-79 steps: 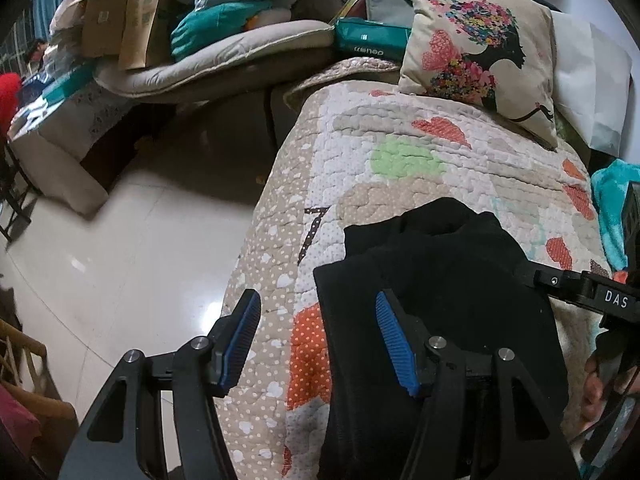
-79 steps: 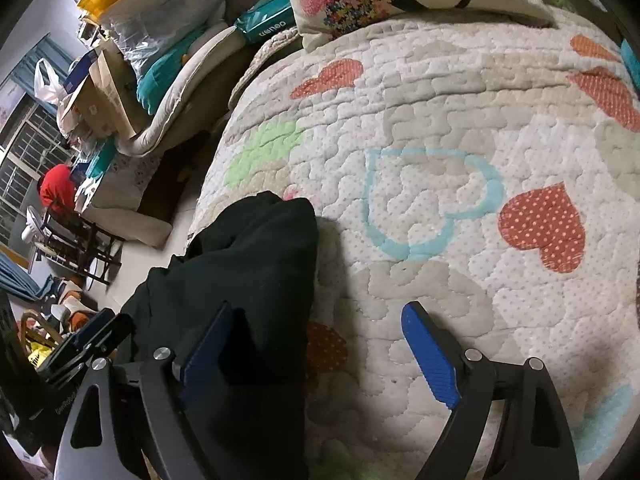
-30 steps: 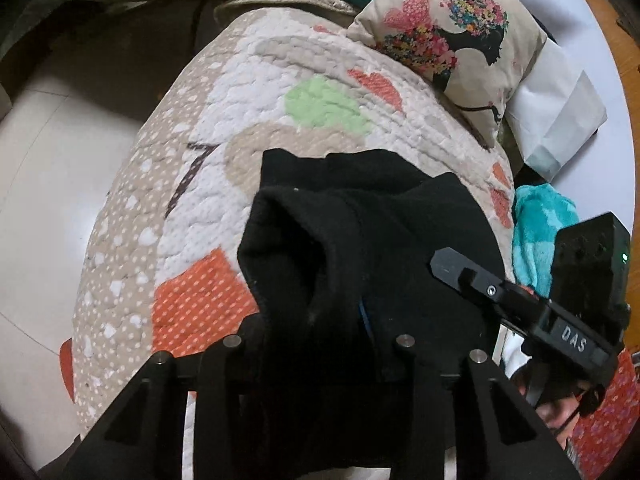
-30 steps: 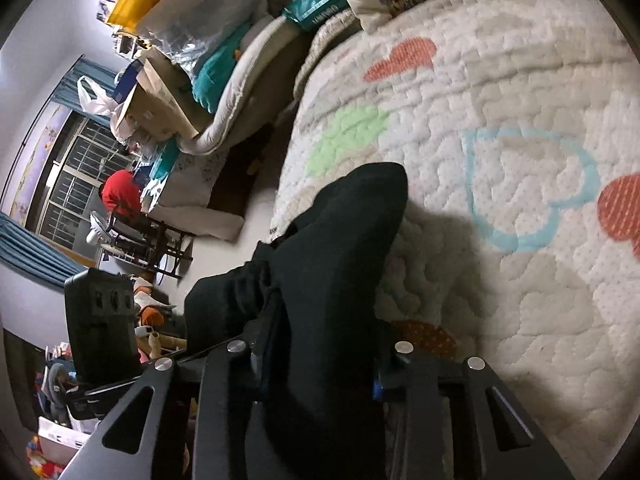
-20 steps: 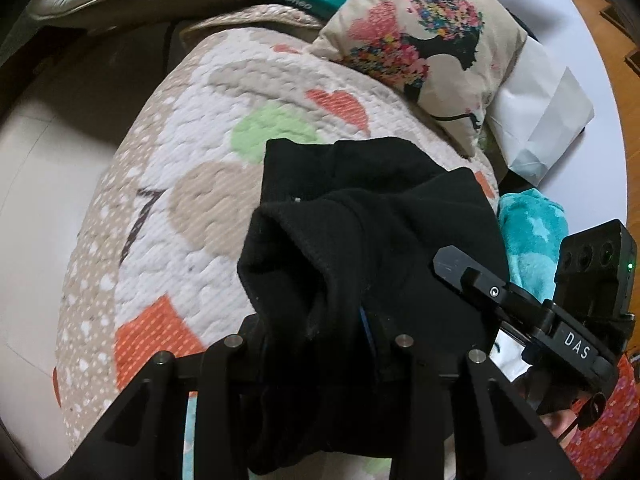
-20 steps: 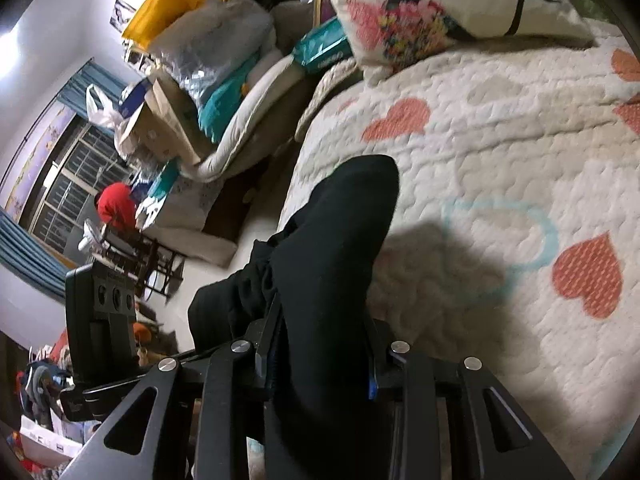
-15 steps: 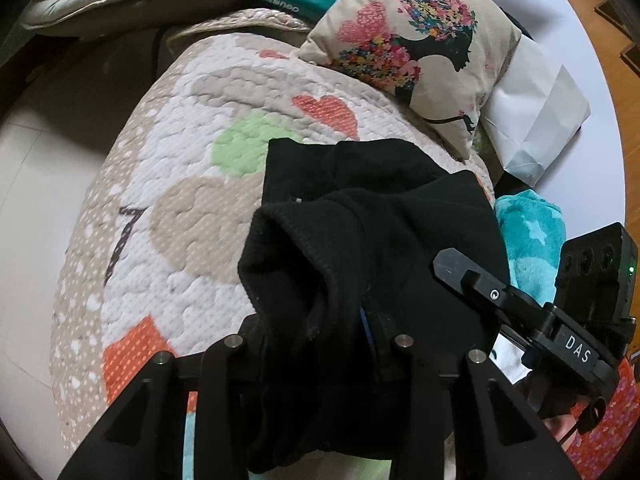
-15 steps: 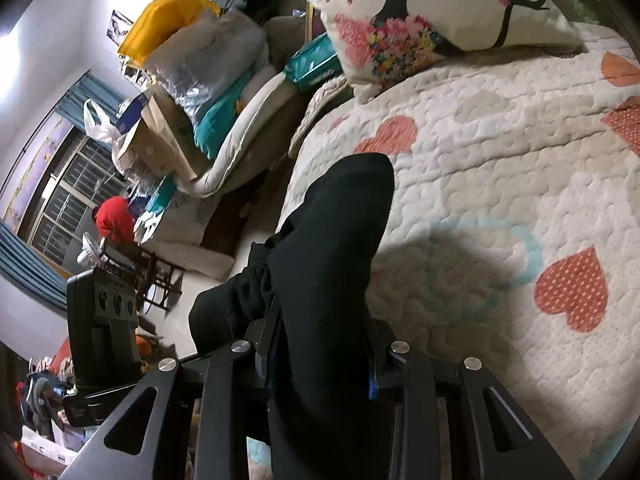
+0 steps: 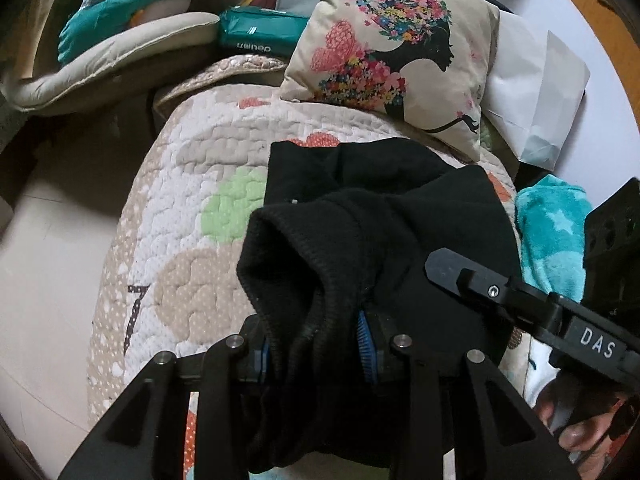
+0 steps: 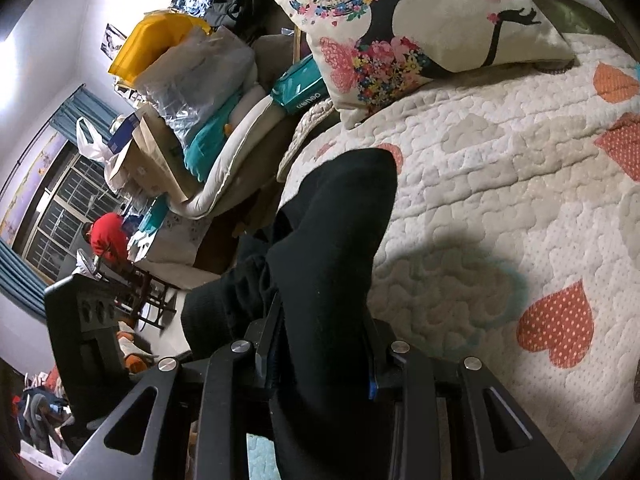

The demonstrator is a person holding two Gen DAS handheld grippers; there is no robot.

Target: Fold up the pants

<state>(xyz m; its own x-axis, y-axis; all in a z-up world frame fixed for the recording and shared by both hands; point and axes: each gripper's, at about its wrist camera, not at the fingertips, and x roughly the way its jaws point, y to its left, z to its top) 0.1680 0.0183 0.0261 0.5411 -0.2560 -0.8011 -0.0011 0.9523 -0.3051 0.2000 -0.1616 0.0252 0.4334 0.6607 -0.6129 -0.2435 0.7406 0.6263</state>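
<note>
pants (image 9: 384,248) now clamped, lifted, both jaws closed

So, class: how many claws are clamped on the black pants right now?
2. The left claw pinches the black pants at a bunched edge; the right claw grips another fold.

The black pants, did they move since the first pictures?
Yes. The black pants lay flat on the quilt; both grippers now clamp them, bunched and lifted, carried toward the flower pillow.
</note>
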